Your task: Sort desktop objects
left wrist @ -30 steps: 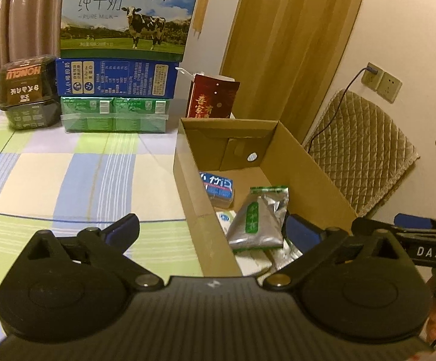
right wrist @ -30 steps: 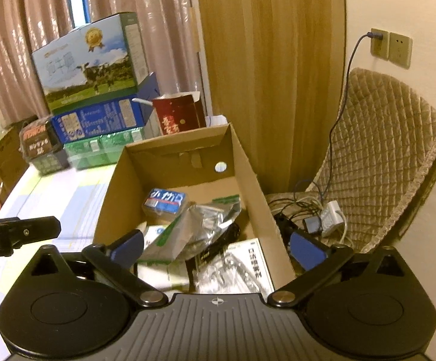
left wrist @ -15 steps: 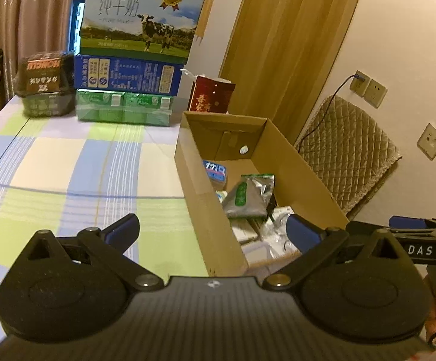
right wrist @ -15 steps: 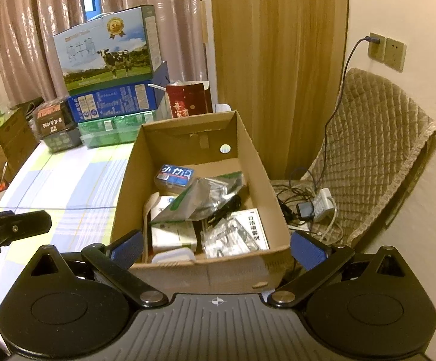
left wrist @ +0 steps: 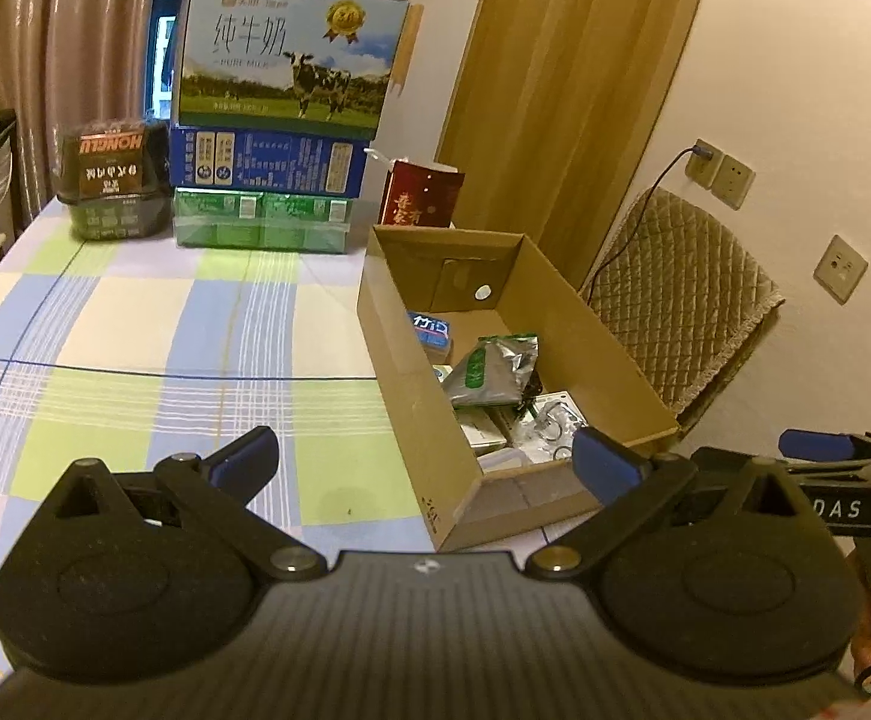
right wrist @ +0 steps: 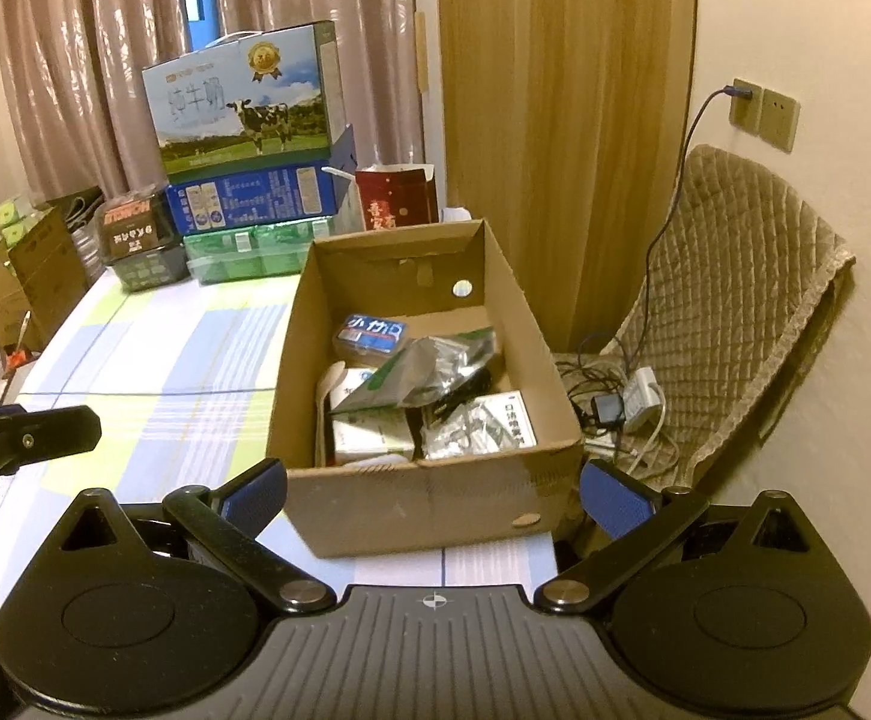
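Both the left gripper (left wrist: 423,459) and right gripper (right wrist: 432,489) spread wide, empty; open brown cardboard box (right wrist: 429,501) of sorted packets sits just ahead of right fingertips — judged best withdrawn level, clearing its near wall.

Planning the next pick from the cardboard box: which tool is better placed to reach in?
Right, probably. The right tool is open and faces the cardboard box squarely across its near wall. The left tool, also open, sits toward the box's left corner, over the checked tablecloth.
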`<state>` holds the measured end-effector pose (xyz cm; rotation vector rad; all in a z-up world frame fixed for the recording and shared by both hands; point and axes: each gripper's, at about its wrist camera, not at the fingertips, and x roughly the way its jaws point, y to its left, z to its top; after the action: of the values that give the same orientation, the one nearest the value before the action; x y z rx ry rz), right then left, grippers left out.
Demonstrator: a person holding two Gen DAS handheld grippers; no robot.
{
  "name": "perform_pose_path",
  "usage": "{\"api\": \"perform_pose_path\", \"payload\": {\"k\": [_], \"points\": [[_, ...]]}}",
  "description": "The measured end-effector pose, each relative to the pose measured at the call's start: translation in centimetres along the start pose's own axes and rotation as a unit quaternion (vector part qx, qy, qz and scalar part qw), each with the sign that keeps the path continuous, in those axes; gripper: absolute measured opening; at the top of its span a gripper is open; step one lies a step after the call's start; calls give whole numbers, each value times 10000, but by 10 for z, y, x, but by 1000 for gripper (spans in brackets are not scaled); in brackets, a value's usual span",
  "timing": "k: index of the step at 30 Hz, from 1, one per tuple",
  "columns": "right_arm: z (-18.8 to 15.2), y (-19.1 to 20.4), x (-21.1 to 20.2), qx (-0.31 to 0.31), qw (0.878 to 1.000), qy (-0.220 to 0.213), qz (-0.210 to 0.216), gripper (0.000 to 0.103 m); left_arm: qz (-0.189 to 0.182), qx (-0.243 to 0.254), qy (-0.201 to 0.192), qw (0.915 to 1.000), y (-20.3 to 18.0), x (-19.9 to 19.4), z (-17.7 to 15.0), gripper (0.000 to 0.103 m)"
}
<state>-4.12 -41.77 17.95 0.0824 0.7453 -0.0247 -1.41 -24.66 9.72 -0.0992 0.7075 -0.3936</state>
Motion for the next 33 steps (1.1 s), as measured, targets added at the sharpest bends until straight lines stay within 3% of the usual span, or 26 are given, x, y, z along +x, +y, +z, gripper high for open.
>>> {"api": "perform_pose_path", "payload": {"k": [16, 33], "points": [[-20, 11, -42, -65, 9998, -144, -93, 101, 148, 24, -98, 9998, -6, -33, -15, 102], [-26, 17, -47, -50, 9999, -113, -89, 101, 240, 145, -128, 9995, -7, -35, -17, 102]]}}
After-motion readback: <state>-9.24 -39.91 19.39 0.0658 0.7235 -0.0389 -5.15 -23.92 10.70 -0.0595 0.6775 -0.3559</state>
